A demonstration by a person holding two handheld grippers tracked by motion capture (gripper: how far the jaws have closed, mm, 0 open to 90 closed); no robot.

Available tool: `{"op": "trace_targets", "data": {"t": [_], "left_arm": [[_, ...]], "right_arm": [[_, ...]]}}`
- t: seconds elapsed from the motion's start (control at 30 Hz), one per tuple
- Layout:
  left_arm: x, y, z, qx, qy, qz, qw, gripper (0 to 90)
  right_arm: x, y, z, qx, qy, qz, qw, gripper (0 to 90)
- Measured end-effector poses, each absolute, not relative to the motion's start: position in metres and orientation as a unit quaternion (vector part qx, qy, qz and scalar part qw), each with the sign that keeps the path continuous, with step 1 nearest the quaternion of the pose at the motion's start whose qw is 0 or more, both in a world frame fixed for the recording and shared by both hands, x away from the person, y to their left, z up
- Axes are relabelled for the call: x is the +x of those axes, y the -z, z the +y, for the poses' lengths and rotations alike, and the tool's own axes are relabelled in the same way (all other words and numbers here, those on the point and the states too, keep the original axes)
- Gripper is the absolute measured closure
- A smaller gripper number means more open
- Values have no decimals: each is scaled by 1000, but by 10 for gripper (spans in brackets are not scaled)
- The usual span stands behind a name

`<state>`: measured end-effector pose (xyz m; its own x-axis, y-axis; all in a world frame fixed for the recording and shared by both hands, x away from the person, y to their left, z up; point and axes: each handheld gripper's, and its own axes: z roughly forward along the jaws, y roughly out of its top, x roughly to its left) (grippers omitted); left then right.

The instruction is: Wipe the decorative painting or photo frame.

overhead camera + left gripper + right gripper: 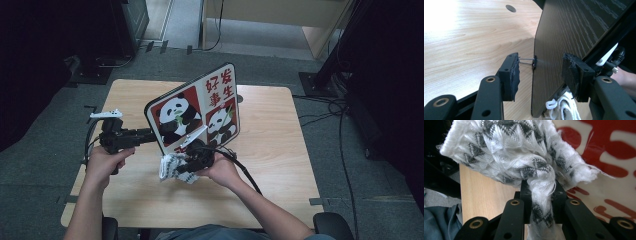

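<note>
A person sits at the near edge of a light wooden table, forearms reaching in, a black two-jaw gripper in each hand. Toward the table's left edge, the left hand holds the left gripper level, pointing right at the left edge of a panda board, a flat rounded panel that stands tilted near the table's middle. In the left gripper view, its jaws are spread to either side of the board's thin edge: the dark wood-grain back of the board rises between the two foam pads, and neither pad presses on it. A small metal clip with wire arms sits on that edge, its wire reaching toward the left-hand pad. The board's front shows two pandas on red squares and red characters on white. Just right of the left gripper, at the board's lower edge and toward the near edge of the table, the right gripper sits in the right hand. Its jaws are pressed together, pinching a white cloth with grey zigzag pattern; in the right gripper view a twisted fold of the cloth runs down between the pads while the rest bunches above them, touching the board's red and white face. A cable trails from this gripper back along the forearm.
</note>
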<state>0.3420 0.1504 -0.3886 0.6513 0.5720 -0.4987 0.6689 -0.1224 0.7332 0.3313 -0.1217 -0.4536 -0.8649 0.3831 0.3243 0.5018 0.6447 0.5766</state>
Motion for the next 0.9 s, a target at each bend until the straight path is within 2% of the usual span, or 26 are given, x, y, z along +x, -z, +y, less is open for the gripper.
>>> {"op": "trace_targets", "data": {"t": [0.43,0.9], "left_arm": [[343,389,151,747,46,418,514,461],[343,388,156,747,41,426,509,412]], "right_arm": [[331,466,-124,-243,326,-909,89,784],[318,440,-125,-223,338,-911,82,794]]}}
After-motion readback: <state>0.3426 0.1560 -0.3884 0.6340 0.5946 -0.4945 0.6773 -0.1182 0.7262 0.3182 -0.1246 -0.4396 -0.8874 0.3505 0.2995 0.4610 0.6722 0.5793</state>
